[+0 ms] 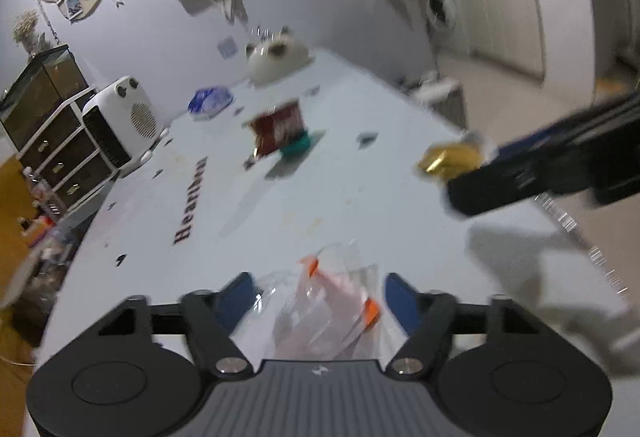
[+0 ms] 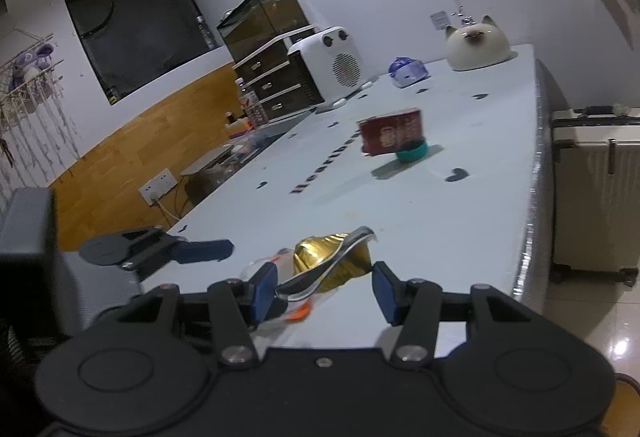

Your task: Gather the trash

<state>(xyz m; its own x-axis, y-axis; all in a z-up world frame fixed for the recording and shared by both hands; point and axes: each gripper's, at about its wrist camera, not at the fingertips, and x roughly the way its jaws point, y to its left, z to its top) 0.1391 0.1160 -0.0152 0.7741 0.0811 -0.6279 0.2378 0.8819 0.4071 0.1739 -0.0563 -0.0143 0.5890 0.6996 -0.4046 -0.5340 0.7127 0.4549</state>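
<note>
A clear plastic wrapper with orange marks (image 1: 336, 301) lies on the white table (image 1: 280, 197) between the open fingers of my left gripper (image 1: 320, 297). A crumpled gold foil cup (image 2: 332, 257) sits between the fingers of my right gripper (image 2: 324, 289), whose jaws stand apart around it. The left wrist view shows the gold cup (image 1: 448, 159) at the right gripper's fingertips, above the table's right edge. The clear wrapper (image 2: 280, 269) also shows just left of the cup. A dark red packet (image 1: 278, 129) (image 2: 390, 131) rests on a teal lid (image 1: 296, 149) (image 2: 412, 151) mid-table.
A blue and white wrapper (image 1: 210, 101) (image 2: 406, 71), a cat-shaped white pot (image 1: 276, 59) (image 2: 476, 45) and a white heater (image 1: 120, 117) (image 2: 332, 67) stand at the far end. A suitcase (image 2: 596, 189) stands on the floor right of the table.
</note>
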